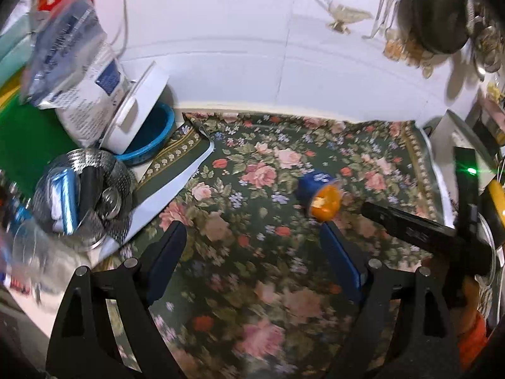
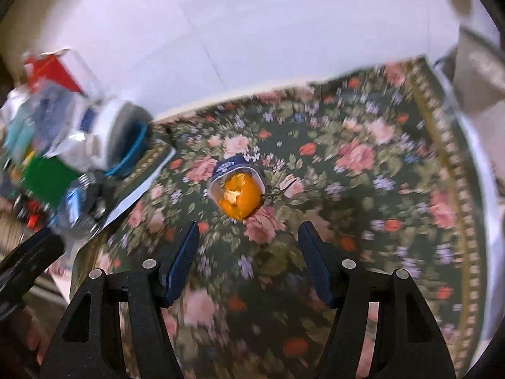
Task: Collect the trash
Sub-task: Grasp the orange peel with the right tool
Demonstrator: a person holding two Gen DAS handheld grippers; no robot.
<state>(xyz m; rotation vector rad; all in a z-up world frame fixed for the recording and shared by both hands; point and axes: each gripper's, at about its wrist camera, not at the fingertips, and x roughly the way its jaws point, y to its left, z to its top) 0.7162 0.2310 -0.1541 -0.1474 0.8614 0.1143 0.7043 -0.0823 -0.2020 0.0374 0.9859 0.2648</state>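
- The left gripper (image 1: 252, 240) points steeply downward, its two blue-padded fingers (image 1: 167, 252) spread wide with nothing between them.
- In the left wrist view its black finger mounts fill the lower corners, at about seven and five o'clock.
- The right gripper (image 2: 249, 246) also tilts steeply down, its jaws parted at a middling width and empty; neither pad presses on anything.
- Its blue pads (image 2: 183, 262) stand at roughly eight and four o'clock of the right wrist view.
- The right gripper's black body shows in the left wrist view at about three o'clock (image 1: 410, 227).
- Both views are blurred.
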